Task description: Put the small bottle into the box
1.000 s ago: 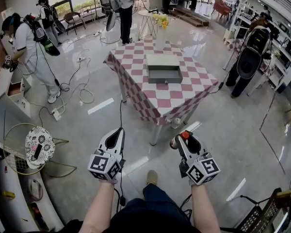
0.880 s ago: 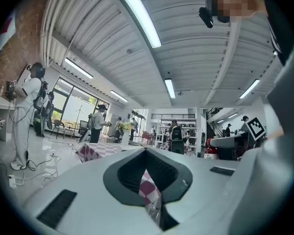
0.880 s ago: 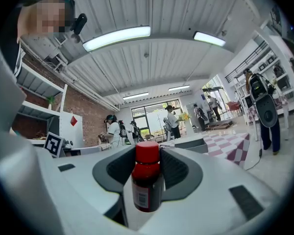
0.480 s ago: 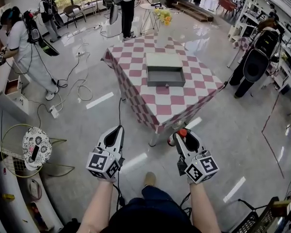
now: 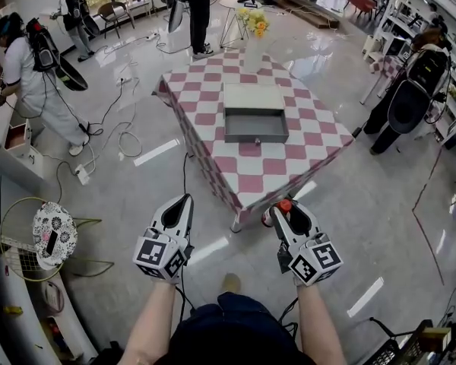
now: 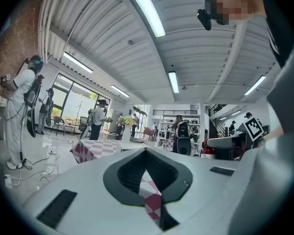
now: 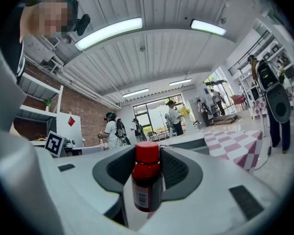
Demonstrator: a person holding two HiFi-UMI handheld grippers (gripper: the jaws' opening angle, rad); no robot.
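Glossy floor (image 5: 380, 204) all round, polished smooth and throwing back the lights. The checked tablecloth (image 5: 251, 175) is soft cloth, hanging in folds at the near corner. The box (image 5: 252, 97) on it looks matt and smooth-sided. The left gripper (image 6: 146, 153) has a matt white plastic shell and dark ribbed pads (image 6: 130, 170). The right gripper (image 7: 148, 155) is the same plastic, and in it the small bottle (image 7: 147, 180): shiny red cap, glossy dark body, paper label. Overhead, a ribbed metal ceiling (image 6: 112, 43). At the left, a rough brick wall (image 7: 83, 106).
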